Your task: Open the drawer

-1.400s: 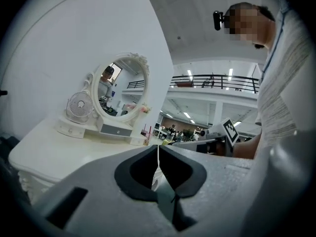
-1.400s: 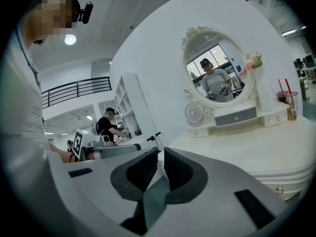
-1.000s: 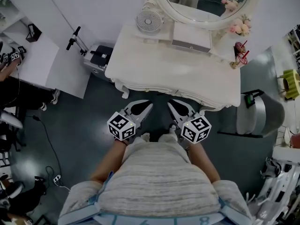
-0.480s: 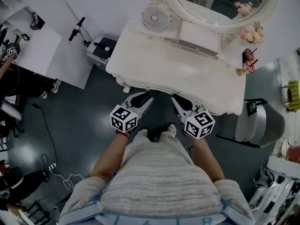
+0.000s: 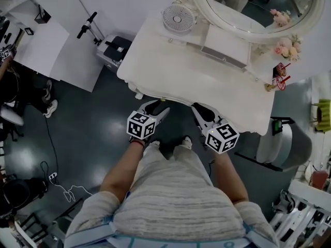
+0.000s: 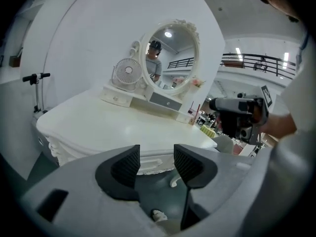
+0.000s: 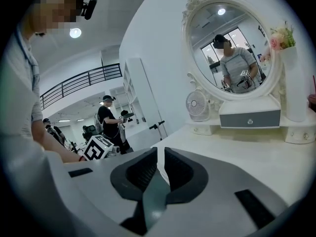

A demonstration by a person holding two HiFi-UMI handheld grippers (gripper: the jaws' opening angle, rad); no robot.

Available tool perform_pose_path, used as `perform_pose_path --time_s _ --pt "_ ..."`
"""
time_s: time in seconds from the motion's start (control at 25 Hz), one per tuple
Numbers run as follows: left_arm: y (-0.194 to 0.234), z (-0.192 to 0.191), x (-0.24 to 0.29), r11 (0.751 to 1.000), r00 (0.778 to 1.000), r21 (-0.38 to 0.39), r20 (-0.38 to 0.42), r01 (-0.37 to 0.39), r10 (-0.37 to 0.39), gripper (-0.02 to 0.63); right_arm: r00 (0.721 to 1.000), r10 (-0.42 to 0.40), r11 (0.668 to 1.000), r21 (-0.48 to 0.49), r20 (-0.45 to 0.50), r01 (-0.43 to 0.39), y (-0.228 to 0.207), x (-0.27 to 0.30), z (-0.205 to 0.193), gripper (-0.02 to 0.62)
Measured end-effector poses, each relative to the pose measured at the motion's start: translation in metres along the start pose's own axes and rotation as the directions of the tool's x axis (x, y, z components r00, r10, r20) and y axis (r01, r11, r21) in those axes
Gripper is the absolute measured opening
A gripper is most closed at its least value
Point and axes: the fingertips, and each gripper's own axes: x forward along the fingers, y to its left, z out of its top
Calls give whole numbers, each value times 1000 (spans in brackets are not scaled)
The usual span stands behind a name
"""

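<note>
A white dressing table (image 5: pixel 191 79) stands in front of me, its carved front apron (image 6: pixel 150 163) just beyond my left gripper. A small grey drawer (image 7: pixel 249 118) with a round knob sits under the oval mirror, and it shows shut in the left gripper view too (image 6: pixel 165 101). My left gripper (image 5: pixel 156 107) hangs low before the table's front edge. Its jaws (image 6: pixel 156 154) are opening, with nothing between them. My right gripper (image 5: pixel 199 109) is beside it at tabletop height, its pads (image 7: pixel 161 154) nearly together on nothing.
On the tabletop are a small fan (image 5: pixel 178 17), the oval mirror (image 5: pixel 258 4) and flowers (image 5: pixel 287 46). A grey chair (image 5: pixel 282 138) stands at the right and a scooter (image 5: pixel 88 26) at the left. Other people (image 7: pixel 109 122) stand farther back.
My left gripper has sunk toward the table's front and its jaws have spread apart. The right gripper has shifted a little closer to the table edge. The head view has tilted.
</note>
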Motion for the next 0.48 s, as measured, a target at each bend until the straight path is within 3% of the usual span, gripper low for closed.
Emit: perform_pose_path --time_s 0.48 --pt "42 -46 42 990 989 -117 -133 -83 68 209 1000 5 1000 1 -26 -5 -14 9 -3 11"
